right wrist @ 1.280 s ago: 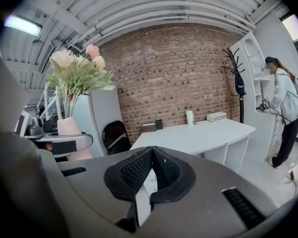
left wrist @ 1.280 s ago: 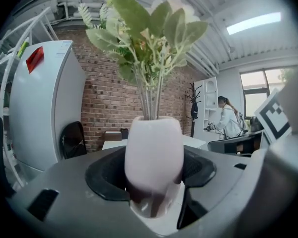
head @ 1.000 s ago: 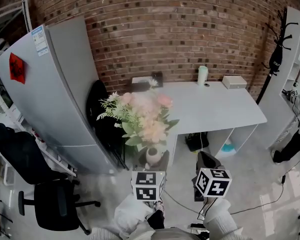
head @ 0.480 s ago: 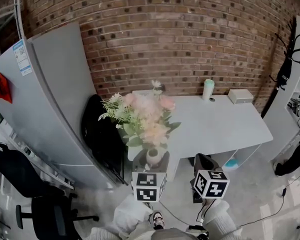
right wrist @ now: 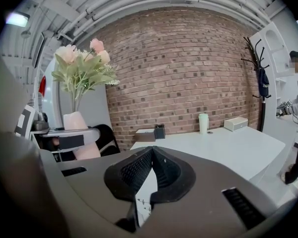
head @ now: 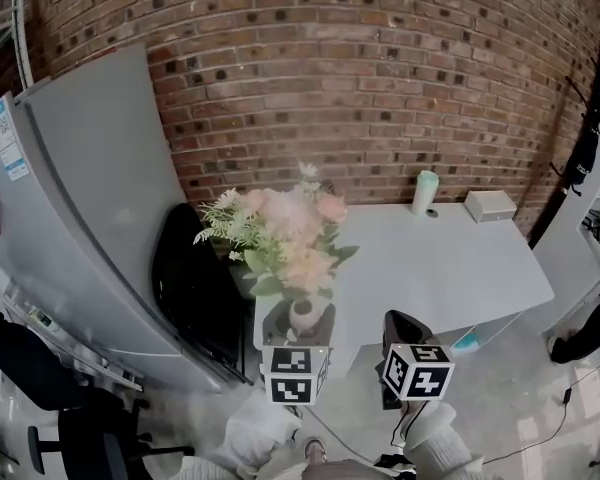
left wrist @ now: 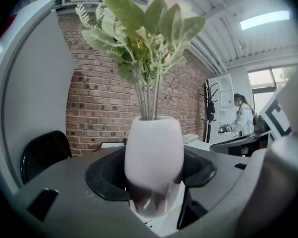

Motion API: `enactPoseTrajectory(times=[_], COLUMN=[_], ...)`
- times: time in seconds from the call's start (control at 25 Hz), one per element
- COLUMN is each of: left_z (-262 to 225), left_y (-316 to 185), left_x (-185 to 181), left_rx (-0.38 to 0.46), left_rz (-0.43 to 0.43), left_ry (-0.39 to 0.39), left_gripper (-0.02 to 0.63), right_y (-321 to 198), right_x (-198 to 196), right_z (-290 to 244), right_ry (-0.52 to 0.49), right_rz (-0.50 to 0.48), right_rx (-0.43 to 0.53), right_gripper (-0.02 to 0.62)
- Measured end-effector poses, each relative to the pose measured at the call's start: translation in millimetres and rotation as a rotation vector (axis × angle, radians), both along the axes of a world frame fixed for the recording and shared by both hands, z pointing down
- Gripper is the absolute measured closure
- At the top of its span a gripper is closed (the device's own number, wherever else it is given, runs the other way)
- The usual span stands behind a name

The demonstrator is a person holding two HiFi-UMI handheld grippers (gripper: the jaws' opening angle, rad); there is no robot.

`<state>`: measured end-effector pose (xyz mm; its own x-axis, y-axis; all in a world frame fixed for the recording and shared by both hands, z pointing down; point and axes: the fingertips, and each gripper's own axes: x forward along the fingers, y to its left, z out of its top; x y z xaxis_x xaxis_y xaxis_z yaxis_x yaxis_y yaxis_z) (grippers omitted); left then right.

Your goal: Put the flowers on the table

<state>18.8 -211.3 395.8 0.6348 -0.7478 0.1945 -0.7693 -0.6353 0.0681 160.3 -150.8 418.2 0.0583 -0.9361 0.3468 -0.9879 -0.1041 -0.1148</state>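
a: where are the flowers right now?

b: the flowers (head: pixel 285 230), pale pink blooms with green leaves, stand in a small white vase (left wrist: pixel 154 150). the left gripper (left wrist: pixel 153 178) is clamped on the vase's lower body, one jaw on each side. it holds the vase upright in the air, near the front left corner of the white surface (head: pixel 460 273) but not resting on it.

a: why grip it so low?

b: likely because the bouquet is tall and top-heavy. a grip on the firm vase spares the stems and leaves the base free to land flat. held upright, the stems cannot tip out.

a: and the other gripper?

b: the right gripper (right wrist: pixel 150 152) has its jaws pressed together with nothing between them. it hangs just beside the left one, low in front of the person, probably out of the way because it has no part in the carrying.

a: is there room on the surface?

b: yes. a pale cup (head: pixel 425 192) and a small white box (head: pixel 490 206) sit at the far edge by the brick wall (head: pixel 380 88), and the near part is bare. a grey fridge (head: pixel 90 188) and a black chair (head: pixel 185 278) stand to the left, so i judge the vase should go forward and to the right.
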Motion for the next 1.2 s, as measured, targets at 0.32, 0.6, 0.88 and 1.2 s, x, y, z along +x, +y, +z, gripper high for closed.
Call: enactPoseTrajectory(times=[0.32,0.6,0.88,1.2], left_z=[20,24,14,22], left_y=[-21,-51,-104,-154], left_x=[9,28,55,87], left_rx=[-0.056,-0.049,-0.032,-0.058], left_rz=[0.004,-0.023,-0.097,-0.145], left_ry=[-0.017,-0.03,-0.015,-0.022], left_gripper=[0.33,0.33,0.33,0.33], right_y=[-19,-66,-132,-194], right_x=[11,22,48,80], right_z=[18,21,10,8], right_ry=[-0.032,-0.042,-0.033,-0.034], right_rz=[0.012,-0.043,-0.126,-0.176], right_rx=[-0.042,-0.027,-0.006,-0.013], right_gripper=[0.572,0.572,0.572,0.572])
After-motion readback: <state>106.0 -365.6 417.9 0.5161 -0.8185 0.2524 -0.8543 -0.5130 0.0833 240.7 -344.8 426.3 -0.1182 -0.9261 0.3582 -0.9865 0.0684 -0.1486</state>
